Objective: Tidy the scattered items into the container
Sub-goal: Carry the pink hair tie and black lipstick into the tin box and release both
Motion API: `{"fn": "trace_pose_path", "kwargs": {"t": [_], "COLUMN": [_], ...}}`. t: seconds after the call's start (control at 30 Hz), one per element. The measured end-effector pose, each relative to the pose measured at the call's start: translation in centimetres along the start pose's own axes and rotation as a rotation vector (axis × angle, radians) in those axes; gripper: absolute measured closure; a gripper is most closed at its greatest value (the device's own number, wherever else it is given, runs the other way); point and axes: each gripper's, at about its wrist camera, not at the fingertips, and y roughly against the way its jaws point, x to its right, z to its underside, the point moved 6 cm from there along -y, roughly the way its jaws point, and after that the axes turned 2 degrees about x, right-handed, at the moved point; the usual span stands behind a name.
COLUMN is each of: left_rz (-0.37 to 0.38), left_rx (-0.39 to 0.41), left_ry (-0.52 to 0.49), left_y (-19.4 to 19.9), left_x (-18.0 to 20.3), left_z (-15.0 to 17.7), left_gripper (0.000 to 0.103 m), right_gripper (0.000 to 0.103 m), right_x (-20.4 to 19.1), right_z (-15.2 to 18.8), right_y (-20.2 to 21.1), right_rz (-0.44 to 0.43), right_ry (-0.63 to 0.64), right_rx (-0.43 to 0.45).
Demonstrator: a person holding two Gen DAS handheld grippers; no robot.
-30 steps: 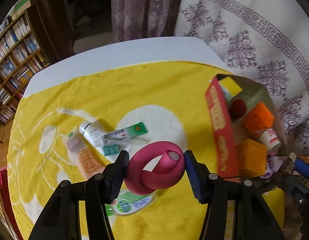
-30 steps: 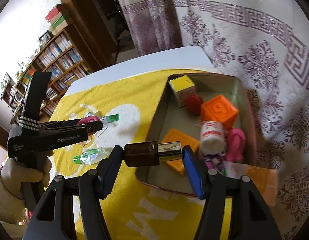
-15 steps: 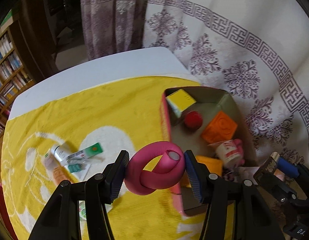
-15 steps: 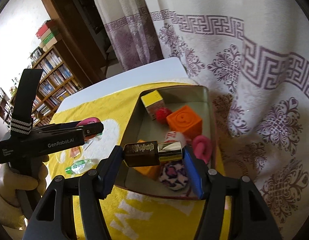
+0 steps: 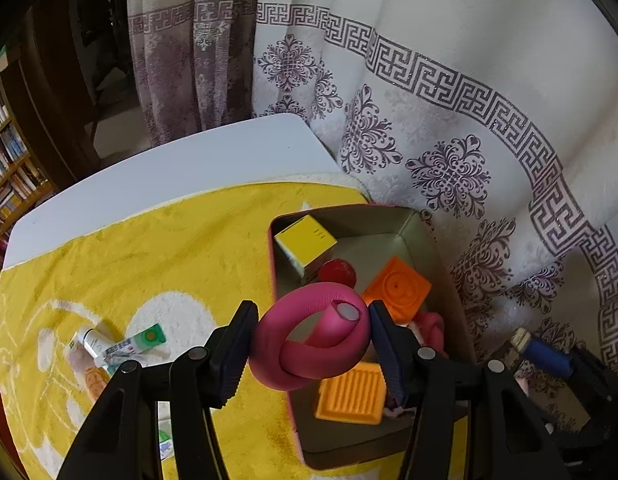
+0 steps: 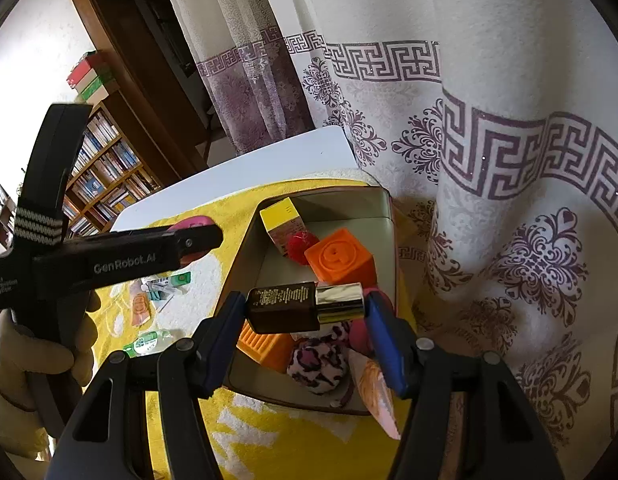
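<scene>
My left gripper point(image 5: 311, 344) is shut on a pink foam curler point(image 5: 309, 340) twisted into a loop, held over the near left side of the open box point(image 5: 413, 220). My right gripper point(image 6: 305, 308) is shut on a dark brown bottle with a gold cap point(image 6: 305, 306), held crosswise above the box point(image 6: 385, 200). Inside the box lie a yellow carton point(image 5: 305, 242), a red ball point(image 5: 337, 272), orange blocks point(image 5: 397, 292), a leopard-print item point(image 6: 319, 362) and another pink piece point(image 5: 431, 326). On the yellow towel point(image 5: 169, 248) several tubes and sachets point(image 5: 117, 346) lie scattered.
The white tabletop point(image 5: 169, 168) shows beyond the towel. A patterned curtain point(image 5: 449, 120) hangs close behind and to the right of the box. Bookshelves point(image 6: 105, 176) stand at the left. A gloved hand point(image 6: 33, 364) holds the left gripper's handle in the right wrist view.
Both grippers have moved right and a little up, from over the towel to above the box. Each keeps its grip: curler on the left, bottle on the right.
</scene>
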Motion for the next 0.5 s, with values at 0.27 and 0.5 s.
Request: {"fn": "trace_pose_path", "kwargs": {"t": [0.27, 0.5], "left_rz": [0.05, 0.044], "left_rx": [-0.049, -0.052], "left_ry": [0.028, 0.049], "left_y": [-1.5, -1.4], "left_x": [1.0, 0.3], "left_z": [0.1, 0.3], "left_gripper": [0.03, 0.031], "right_gripper": [0.027, 0.024], "right_x": [0.1, 0.6], "right_z": [0.2, 0.2], "right_y": [-0.9, -1.1], "right_rz": [-0.012, -0.007], "right_ry": [0.0, -0.021], "right_rx": [-0.035, -0.034]}}
